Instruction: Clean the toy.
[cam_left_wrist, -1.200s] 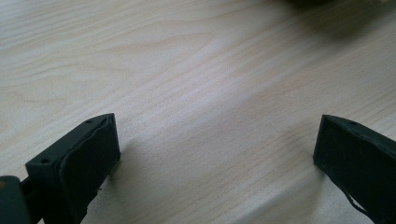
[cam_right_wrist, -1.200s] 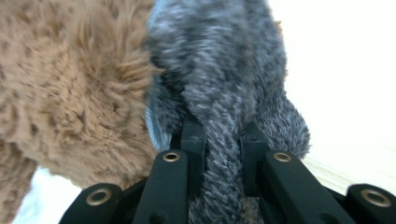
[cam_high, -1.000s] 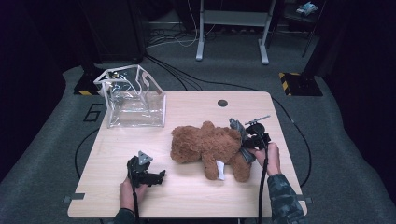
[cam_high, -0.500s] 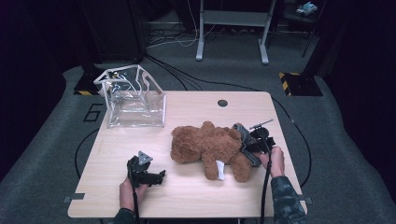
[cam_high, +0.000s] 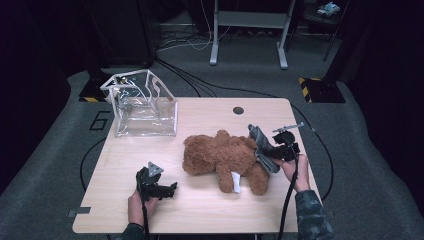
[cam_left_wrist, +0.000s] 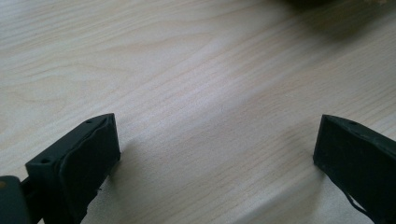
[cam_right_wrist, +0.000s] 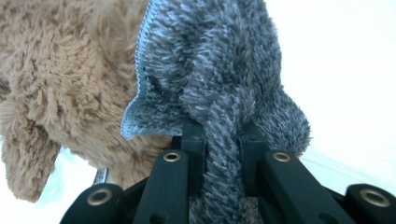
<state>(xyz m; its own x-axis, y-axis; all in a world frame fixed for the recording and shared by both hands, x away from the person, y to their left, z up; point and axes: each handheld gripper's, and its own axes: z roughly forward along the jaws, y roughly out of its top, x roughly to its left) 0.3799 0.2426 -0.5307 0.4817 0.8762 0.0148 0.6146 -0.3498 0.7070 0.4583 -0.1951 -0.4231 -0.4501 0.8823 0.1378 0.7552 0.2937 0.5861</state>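
In the high view the pale wood surface (cam_high: 210, 210) is evenly lit from above while the room around it sinks into near black; the picture is soft and a little grainy. In the left gripper view the grain ahead of the jaws is sharp, the jaws throw soft shadows, and a dark blur sits at the top edge; in the right gripper view the background beyond the jaws is blown out white, with the grey cloth (cam_right_wrist: 219, 84) crisp between them.

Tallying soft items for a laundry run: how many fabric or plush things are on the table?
2: a brown teddy bear lying mid-table, and a grey cloth at its right side, pinched in the right gripper. Anything under the bear would be hidden.
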